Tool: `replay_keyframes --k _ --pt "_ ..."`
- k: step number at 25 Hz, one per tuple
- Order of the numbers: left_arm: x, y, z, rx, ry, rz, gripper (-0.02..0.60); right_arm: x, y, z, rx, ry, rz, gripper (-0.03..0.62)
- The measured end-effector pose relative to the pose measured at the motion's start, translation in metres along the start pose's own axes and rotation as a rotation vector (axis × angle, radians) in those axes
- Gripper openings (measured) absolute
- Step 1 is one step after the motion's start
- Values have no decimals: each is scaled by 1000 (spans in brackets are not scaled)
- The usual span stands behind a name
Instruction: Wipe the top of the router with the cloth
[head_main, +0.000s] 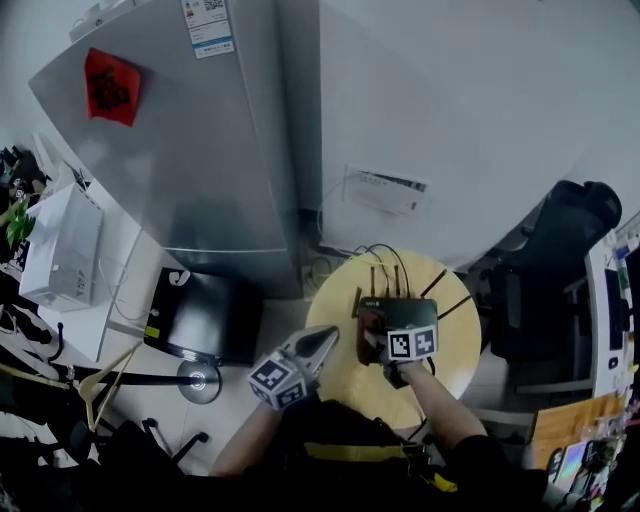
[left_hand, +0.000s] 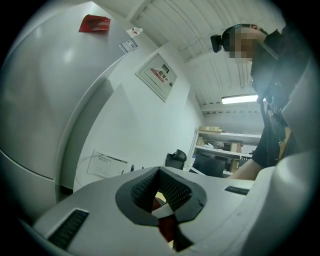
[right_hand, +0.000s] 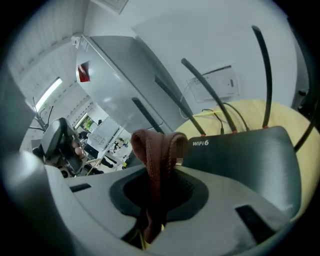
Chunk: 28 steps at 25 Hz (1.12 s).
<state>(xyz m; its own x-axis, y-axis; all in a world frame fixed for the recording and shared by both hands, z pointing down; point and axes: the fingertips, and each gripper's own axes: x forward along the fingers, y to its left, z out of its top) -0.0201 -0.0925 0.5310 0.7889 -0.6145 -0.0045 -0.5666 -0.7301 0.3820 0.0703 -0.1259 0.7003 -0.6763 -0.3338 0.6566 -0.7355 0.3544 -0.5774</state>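
The right tool (right_hand: 160, 197) is clamped on the brown cloth (right_hand: 156, 150), holding it at the WiFi router's (right_hand: 245, 160) left edge, seemingly ready to wipe its top, while the left tool (left_hand: 161, 197), jaws together and empty, waits aside.

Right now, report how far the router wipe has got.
Done: the cloth is picked up, clamped in the right gripper. In hand: it sits at the left edge of the router. Remaining: passes across the dark top; no wiped area is discernible. The left gripper is shut, empty, off the router.
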Motion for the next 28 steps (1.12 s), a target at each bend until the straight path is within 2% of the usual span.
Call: replay_keyframes --k 2,4,8,10,17,19,24,28 --pt "-3 1 0 9 2 10 0 16 -2 -8 8 38 -12 63" --pt "-3 -2 2 21 5 8 -2 29 -11 -18 -15 88 -58 63" --pt "-3 -8 4 33 13 1 0 36 -33 -34 -196 180 -212 63" --pt "-5 -8 4 35 18 1 0 40 -38 -34 -273 189 -245 63" --pt "0 -7 -3 25 41 17 0 31 -38 -22 -413 193 -314 62" --pt "6 -8 -3 30 44 4 0 26 -45 -23 -433 201 -336 63" --pt "24 -22 2 50 47 -39 -1 10 -62 -33 -390 202 -343 63" --pt "42 -30 9 73 42 -58 -2 -13 -88 -32 -424 214 -406 63"
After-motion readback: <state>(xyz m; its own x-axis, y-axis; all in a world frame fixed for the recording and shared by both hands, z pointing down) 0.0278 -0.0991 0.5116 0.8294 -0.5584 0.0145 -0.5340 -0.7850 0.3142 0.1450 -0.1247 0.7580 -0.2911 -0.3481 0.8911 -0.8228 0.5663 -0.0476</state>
